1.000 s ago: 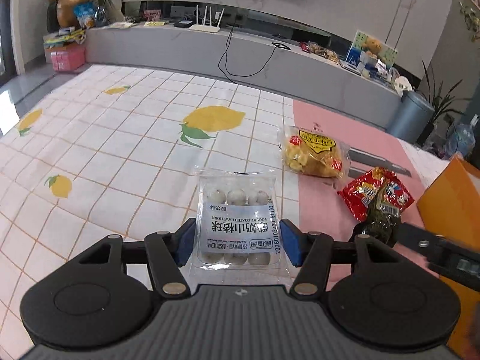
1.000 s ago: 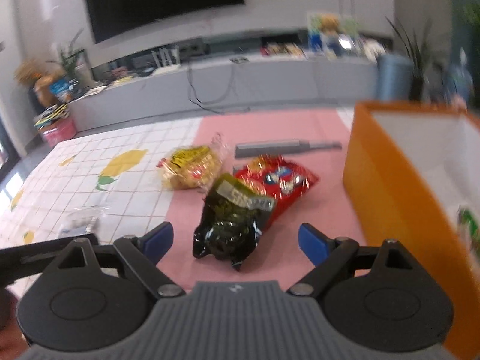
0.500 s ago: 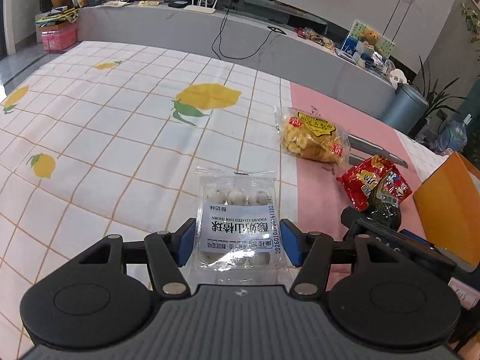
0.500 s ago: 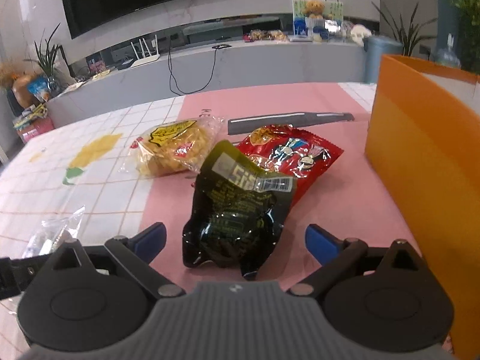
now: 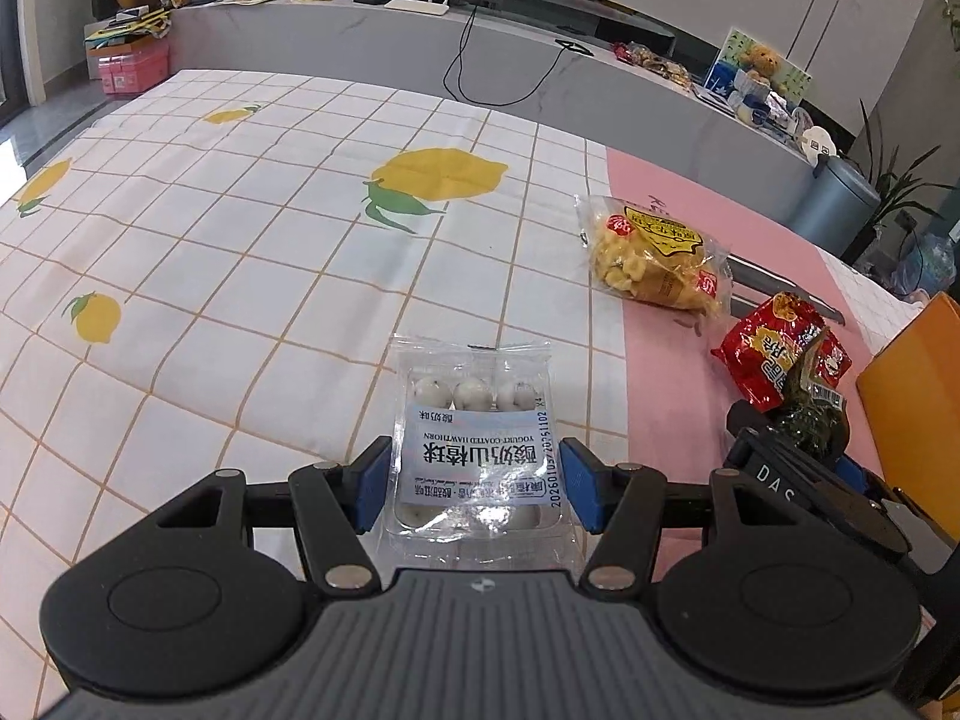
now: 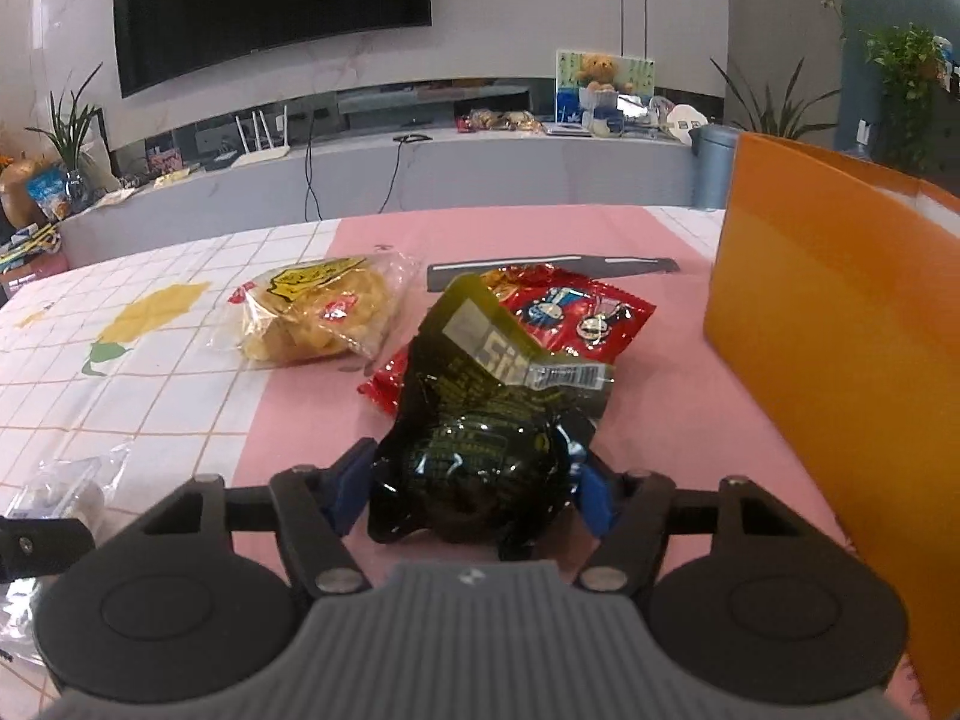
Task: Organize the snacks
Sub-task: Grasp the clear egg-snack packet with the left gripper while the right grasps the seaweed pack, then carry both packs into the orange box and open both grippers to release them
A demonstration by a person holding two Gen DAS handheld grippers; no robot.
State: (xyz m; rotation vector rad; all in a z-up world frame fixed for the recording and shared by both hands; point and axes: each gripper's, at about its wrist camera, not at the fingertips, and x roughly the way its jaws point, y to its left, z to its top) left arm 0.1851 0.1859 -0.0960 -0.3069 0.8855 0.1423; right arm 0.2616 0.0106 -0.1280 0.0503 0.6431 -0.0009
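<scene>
My left gripper (image 5: 474, 483) is shut on a clear pack of white yogurt hawthorn balls (image 5: 474, 438), its blue pads against both sides of the pack. My right gripper (image 6: 471, 489) is shut on a dark green foil snack bag (image 6: 480, 420), which lies partly over a red snack bag (image 6: 564, 312). A yellow bag of puffed snacks (image 6: 312, 312) lies on the table behind them; it also shows in the left wrist view (image 5: 654, 258). An orange box (image 6: 840, 312) stands at the right.
The table has a white lemon-print cloth (image 5: 240, 228) and a pink cloth (image 6: 312, 408). A grey flat strip (image 6: 552, 267) lies behind the red bag. A grey TV bench (image 6: 420, 168) with clutter runs along the far wall.
My right gripper has moved forward and closed on the dark green bag. My left gripper has kept its hold on the hawthorn pack with little movement.
</scene>
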